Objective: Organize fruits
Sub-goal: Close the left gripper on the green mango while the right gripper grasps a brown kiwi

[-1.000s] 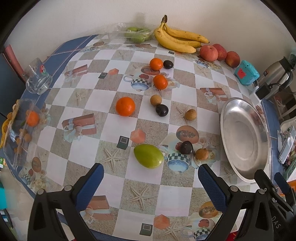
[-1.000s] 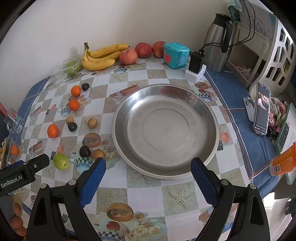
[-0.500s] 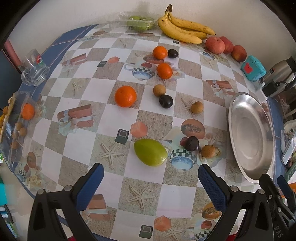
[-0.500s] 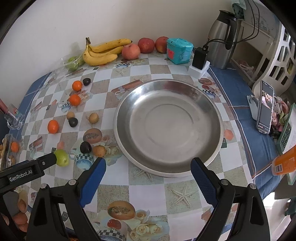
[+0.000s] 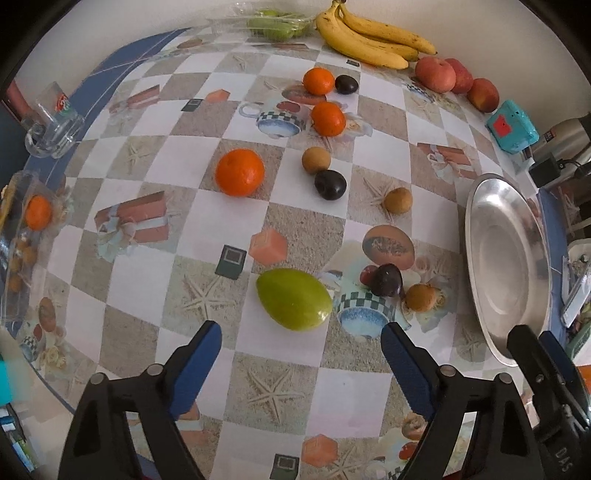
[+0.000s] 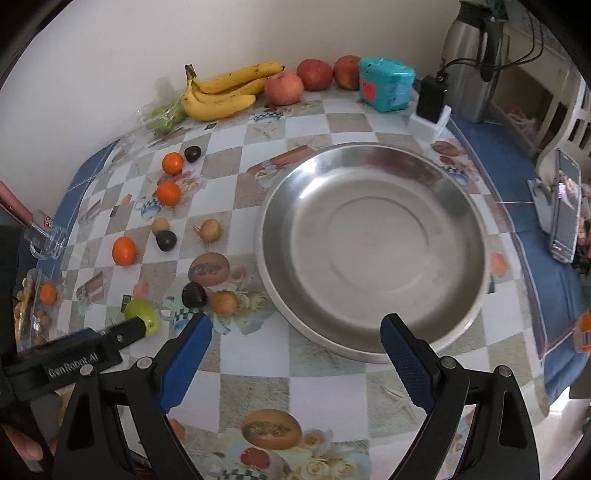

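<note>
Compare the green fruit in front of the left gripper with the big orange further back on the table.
The green fruit is oval, tapering to one end; the big orange is round. The green fruit has smooth, glossy skin; the big orange looks matte and dimpled. The green fruit lies just ahead of the open left gripper; the big orange sits farther back. Both rest loose on the tablecloth, outside the metal bowl.

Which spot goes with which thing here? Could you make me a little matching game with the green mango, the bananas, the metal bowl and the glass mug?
Things:
1. green mango
2. bananas
3. metal bowl
4. glass mug

Places:
A. at the wall, beside the apples
B. in front of the right gripper
C. just ahead of the left gripper
D. on the tablecloth's blue border

Pairs: 1-C, 2-A, 3-B, 4-D
</note>
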Motion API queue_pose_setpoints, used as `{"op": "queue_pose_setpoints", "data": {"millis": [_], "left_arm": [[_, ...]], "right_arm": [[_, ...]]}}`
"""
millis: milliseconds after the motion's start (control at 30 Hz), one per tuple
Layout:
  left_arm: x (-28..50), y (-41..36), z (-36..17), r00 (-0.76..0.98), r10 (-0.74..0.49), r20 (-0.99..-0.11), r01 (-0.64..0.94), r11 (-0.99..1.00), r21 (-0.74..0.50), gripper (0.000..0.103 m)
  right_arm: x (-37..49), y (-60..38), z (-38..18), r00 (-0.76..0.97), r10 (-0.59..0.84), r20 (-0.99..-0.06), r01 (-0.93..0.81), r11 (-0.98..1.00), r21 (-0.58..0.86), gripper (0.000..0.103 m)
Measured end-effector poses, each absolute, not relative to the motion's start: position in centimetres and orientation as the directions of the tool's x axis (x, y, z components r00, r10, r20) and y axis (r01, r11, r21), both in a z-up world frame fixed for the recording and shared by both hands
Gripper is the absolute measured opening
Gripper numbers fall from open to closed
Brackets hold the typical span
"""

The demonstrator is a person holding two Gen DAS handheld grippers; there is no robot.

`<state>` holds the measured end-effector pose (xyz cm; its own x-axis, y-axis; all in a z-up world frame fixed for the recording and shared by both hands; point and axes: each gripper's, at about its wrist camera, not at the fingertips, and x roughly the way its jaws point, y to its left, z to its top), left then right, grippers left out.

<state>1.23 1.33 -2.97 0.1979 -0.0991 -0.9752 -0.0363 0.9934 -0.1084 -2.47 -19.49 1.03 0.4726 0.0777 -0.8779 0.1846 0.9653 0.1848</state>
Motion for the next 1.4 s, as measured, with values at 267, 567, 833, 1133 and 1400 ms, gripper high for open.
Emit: {"op": "queue_pose_setpoints", "data": {"millis": [267, 567, 833, 1133, 1400], "left_arm": [[2.5, 1.1, -5.2, 0.155, -0.065, -0.986, -0.034, 0.997, -0.071, 0.089], [3.2, 1.4, -6.5, 0.133, -0.058, -0.989, -0.040, 0.997, -0.064, 0.078], [4.1, 1.4, -7.3, 0.118, -0.105, -0.987, -0.033, 0.993, -0.110, 0.053], [4.3, 2.2, -7.4, 0.121, -0.113, -0.986, -0.074, 0.990, -0.123, 0.053], [4.7, 4.6, -7.0, 0.138, -0.104, -0.985, -0.143, 0.982, -0.123, 0.053]], "right_arm": [[-1.0, -17.9, 0.4, 0.477, 0.130, -0.869, 0.121, 0.970, 0.212, 0.093], [0.8, -15.8, -0.7, 0.444, 0.153, -0.883, 0.061, 0.978, 0.200, 0.086], [1.9, -15.3, -2.1, 0.394, 0.196, -0.898, 0.055, 0.970, 0.236, 0.052], [2.6, -14.7, -3.4, 0.350, 0.224, -0.909, 0.044, 0.966, 0.255, 0.037], [3.2, -14.3, -4.7, 0.307, 0.213, -0.928, 0.040, 0.971, 0.236, 0.035]]}}
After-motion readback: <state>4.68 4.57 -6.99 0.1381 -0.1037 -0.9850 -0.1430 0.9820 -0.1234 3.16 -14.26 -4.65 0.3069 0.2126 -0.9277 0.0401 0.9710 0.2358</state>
